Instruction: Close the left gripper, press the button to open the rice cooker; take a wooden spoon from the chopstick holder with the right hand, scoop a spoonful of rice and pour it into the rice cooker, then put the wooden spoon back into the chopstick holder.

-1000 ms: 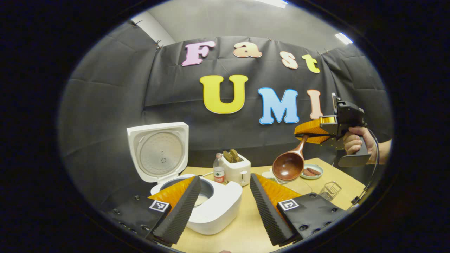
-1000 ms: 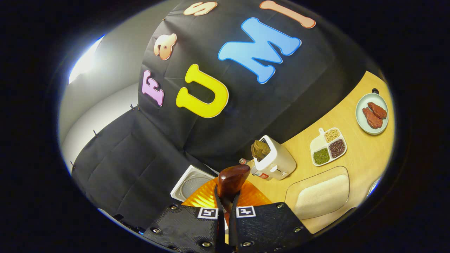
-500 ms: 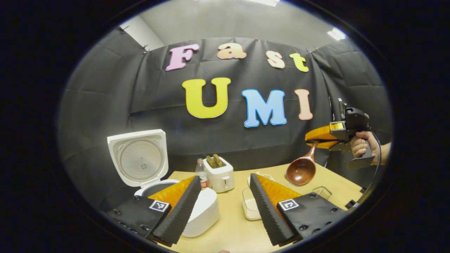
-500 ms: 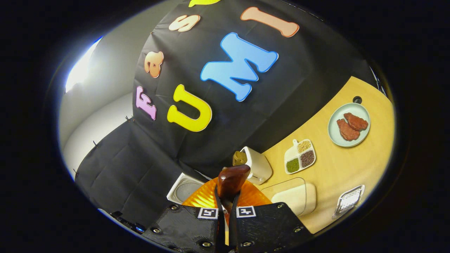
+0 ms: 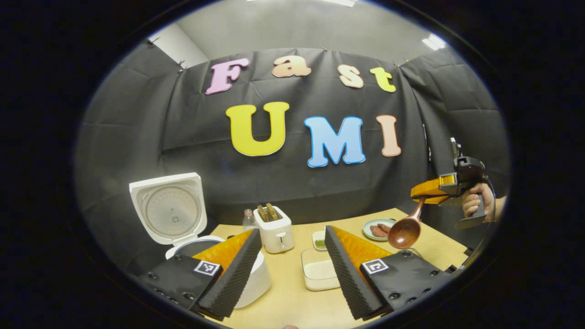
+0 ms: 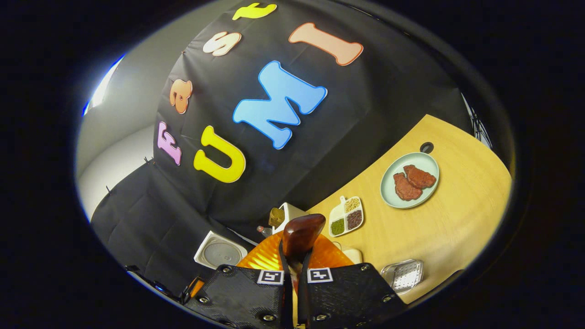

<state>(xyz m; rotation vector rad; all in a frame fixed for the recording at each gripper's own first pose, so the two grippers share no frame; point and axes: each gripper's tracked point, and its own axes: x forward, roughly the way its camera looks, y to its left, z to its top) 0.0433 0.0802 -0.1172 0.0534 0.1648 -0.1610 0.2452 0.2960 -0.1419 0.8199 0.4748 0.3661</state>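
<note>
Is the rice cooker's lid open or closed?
Open: the lid stands up behind the rice cooker, its round inner plate facing forward.

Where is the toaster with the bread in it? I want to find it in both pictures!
Left gripper view: the toaster stands on the table behind the left gripper's fingers, just left of the middle, right of the open rice cooker.
Right gripper view: the toaster is small and tilted, low in the middle, just above the wooden spoon.
Shared landmark: the plate of meat.
</note>
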